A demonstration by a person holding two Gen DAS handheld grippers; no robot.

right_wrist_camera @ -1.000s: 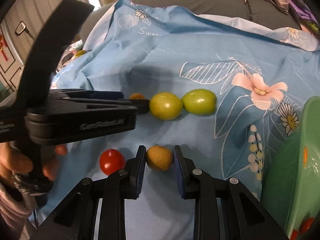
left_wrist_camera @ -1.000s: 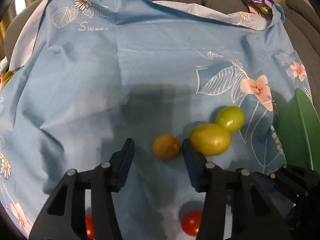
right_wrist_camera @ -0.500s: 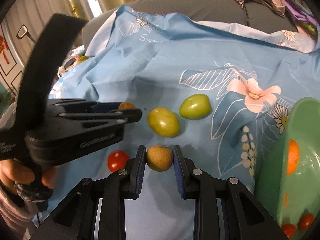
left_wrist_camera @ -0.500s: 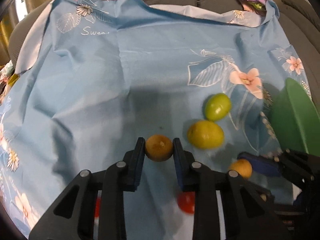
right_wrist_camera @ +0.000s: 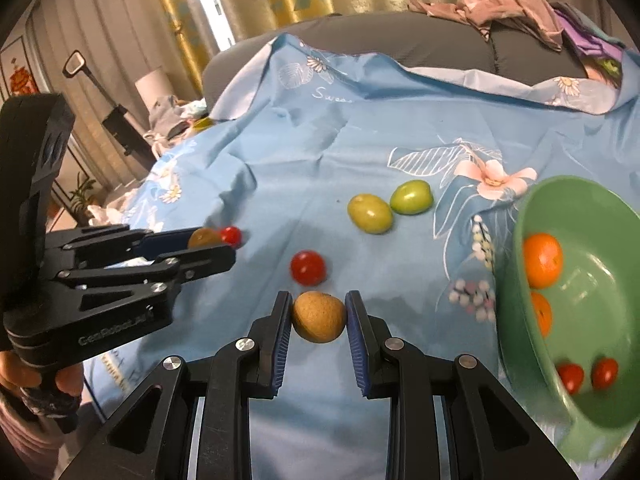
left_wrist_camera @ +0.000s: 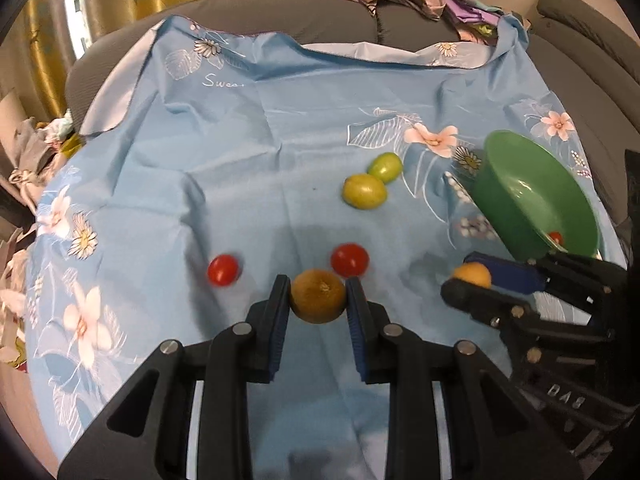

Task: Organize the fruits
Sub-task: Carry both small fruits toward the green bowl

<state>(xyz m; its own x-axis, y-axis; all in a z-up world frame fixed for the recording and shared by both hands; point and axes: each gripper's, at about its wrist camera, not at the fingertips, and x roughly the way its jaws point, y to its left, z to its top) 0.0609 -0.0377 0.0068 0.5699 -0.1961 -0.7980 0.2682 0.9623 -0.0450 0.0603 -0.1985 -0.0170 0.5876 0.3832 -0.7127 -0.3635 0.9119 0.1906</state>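
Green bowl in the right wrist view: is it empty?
No, the green bowl already holds two orange fruits and two small red tomatoes.

Two plums (right_wrist_camera: 390, 207) lie side by side on the cloth (right_wrist_camera: 320, 152), two tomatoes (left_wrist_camera: 286, 266) nearer the cameras, the bowl (right_wrist_camera: 520, 280) to the right, holding oranges (right_wrist_camera: 542, 260).
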